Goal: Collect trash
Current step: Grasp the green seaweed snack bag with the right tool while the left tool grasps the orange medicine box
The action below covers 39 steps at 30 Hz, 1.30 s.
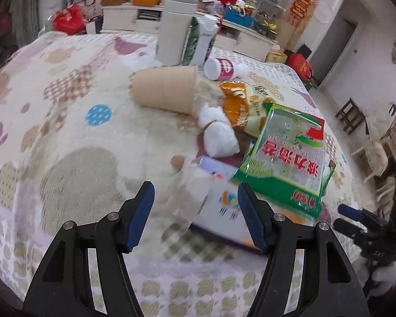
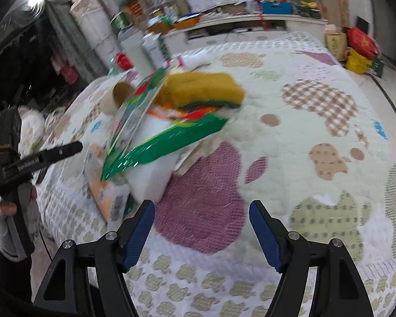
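The trash is heaped on the quilt (image 1: 66, 121): a paper cup (image 1: 166, 89) on its side, white wads (image 1: 219, 134), a green bag (image 1: 285, 158) and a flat box (image 1: 224, 206) partly under it. The left gripper (image 1: 195, 211) is held over the box, fingers apart, nothing between them. The right gripper (image 2: 200, 227) is likewise spread and empty (purple patch below). One loose item should be singled out and approached squarely; the bag's slick film could slip.
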Tool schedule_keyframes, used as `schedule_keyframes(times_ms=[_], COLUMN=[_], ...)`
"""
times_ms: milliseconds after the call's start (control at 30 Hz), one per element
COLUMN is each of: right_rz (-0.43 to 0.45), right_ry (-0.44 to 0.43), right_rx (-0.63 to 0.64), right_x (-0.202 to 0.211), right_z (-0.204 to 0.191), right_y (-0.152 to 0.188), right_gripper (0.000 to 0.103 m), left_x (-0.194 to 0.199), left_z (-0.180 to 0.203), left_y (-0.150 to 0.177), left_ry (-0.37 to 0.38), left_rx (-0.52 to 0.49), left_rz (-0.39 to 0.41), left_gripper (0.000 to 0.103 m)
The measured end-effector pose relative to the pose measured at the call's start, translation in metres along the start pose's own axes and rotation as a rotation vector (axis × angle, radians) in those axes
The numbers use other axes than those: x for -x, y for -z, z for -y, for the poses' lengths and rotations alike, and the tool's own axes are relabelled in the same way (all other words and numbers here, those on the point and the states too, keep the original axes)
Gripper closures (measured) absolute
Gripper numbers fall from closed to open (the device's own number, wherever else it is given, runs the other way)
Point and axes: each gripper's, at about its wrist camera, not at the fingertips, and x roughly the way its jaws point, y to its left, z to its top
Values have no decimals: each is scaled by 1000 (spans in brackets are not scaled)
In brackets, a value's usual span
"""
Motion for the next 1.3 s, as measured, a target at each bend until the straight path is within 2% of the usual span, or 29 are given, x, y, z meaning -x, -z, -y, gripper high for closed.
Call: schedule_keyframes(times_ms=[100,233,400,533,600,667,733,833,933,1033,1133,1233,1300], right_rz=[-16,-29,-30,-98,-108,-116,-109,-96,-91,-74,-41,-5,26], right_ry=[10,1,-18,-104,-134,-202,-220,-195,-164,-99,-34,1,30], right_rx=[56,70,58,74,126,184,200,197,169,131,90,65,47], right_x=[-10,-28,-41,-57,-61,-62,-60,-55,-50,-48,-46,-45,-37], right_z=[-16,-29,-44,-75,-99,-125,-133,-126,-110,-93,-74,-60,-50], right_y=[2,-3,-11,-2,3,8,10,10,9,1,-10,-27,-35], right_gripper=[31,31,31,31,31,31,31,31,31,31,31,31,31], left_x=[9,11,17,23,30,39,45,44,28,14,7,1,-8], left_z=[-7,-11,-23,-32,-39,-47,-52,-51,-45,-43,-42,-40,-40], left_y=[14,27,33,34,33,31,29,29,34,43,50,46,36], left_ry=[-32,-65,-50,-63,-72,-73,-70,-75,-140,-152,-179,-211,-202], left_rx=[-3,-14,21,31,51,85,104,87,50,30,22,7,17], left_rz=[-2,-25,-36,-31,-17,5,15,9,-39,-99,-125,-106,-101], left_gripper=[39,39,39,39,39,38,39,39,39,39,39,39,39])
